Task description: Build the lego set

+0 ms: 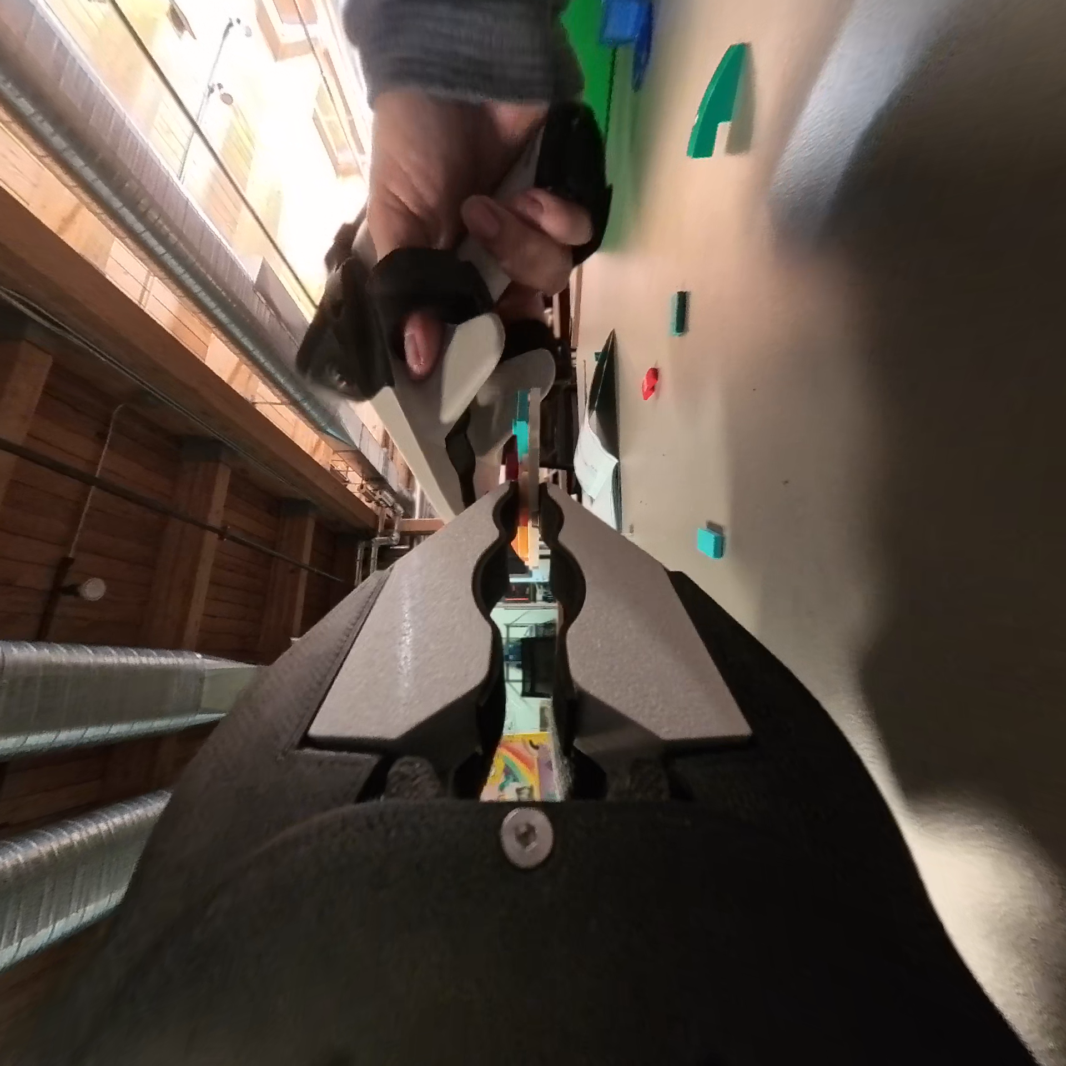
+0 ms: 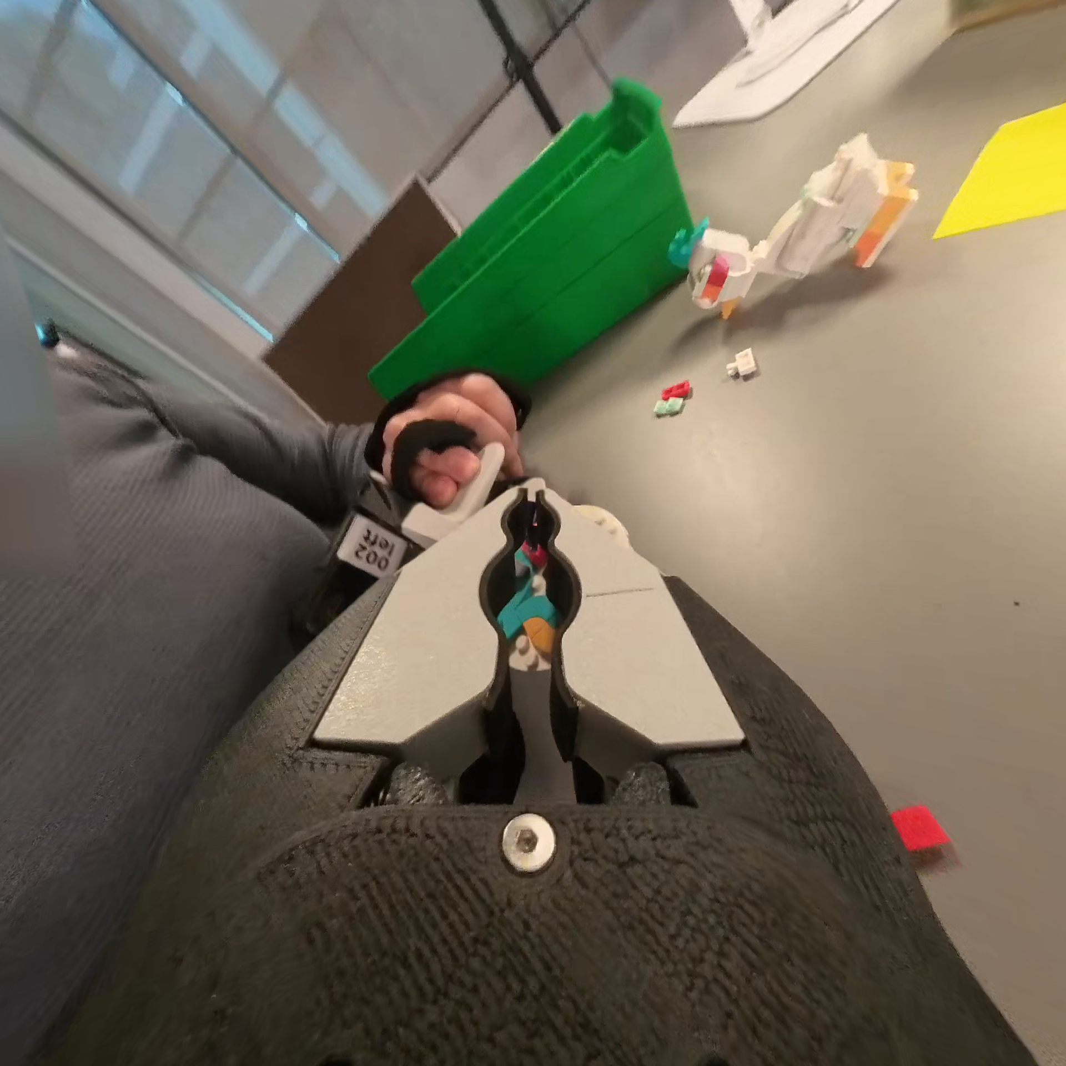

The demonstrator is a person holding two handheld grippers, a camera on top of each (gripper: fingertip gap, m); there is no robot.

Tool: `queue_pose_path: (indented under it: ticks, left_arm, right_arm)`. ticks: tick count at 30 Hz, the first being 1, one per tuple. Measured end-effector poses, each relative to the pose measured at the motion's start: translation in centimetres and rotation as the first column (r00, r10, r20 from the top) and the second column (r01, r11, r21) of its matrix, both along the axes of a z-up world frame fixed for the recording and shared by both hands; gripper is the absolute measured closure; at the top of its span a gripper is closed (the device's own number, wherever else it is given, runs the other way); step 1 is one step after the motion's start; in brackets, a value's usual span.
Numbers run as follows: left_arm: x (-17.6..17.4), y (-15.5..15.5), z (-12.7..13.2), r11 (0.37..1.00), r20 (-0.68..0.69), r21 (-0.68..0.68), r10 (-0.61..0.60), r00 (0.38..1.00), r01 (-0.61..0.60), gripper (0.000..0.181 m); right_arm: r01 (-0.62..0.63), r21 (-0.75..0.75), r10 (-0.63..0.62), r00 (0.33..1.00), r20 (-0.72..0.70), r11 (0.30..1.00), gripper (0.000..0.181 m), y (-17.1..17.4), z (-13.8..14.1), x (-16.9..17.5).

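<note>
matt grey tabletop, glossy green plastic bin

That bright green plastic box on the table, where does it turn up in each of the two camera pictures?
Left wrist view: only a strip of the green box shows at the top edge, right of the hand and behind the far gripper.
Right wrist view: the box lies upper centre, on the grey table, beside the white lego model.
Shared landmark: the grey table with loose lego pieces.
</note>
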State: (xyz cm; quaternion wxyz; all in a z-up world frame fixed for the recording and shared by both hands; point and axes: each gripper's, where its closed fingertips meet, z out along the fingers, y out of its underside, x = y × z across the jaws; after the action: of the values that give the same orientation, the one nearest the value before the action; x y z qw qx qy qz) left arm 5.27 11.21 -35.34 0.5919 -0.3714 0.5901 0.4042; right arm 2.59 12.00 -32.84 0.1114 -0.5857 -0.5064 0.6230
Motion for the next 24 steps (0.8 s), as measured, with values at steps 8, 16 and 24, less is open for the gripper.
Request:
queue_pose_path:
  ticks: [8, 16, 24]
  left_arm:
    - [0.0, 0.0, 0.2, 1.0, 0.008, 0.008, 0.005, 1.0, -0.005, 0.177]
    - [0.0, 0.0, 0.2, 1.0, 0.009, 0.008, 0.003, 1.0, -0.003, 0.177]
    - [0.1, 0.0, -0.2, 1.0, 0.0, -0.01, 0.0, 1.0, 0.0, 0.177]
  right_arm:
    - [0.134, -0.121, -0.133, 0.991, 0.021, 0.984, 0.181, -0.1, 0.3, 0.4]
    - [0.239, 0.051, -0.24, 0.971, 0.015, 0.97, 0.181, 0.7, -0.7, 0.5]
    - [0.216, 0.222, -0.227, 0.973, 0.025, 0.951, 0.18, 1.2, -1.5, 0.8]
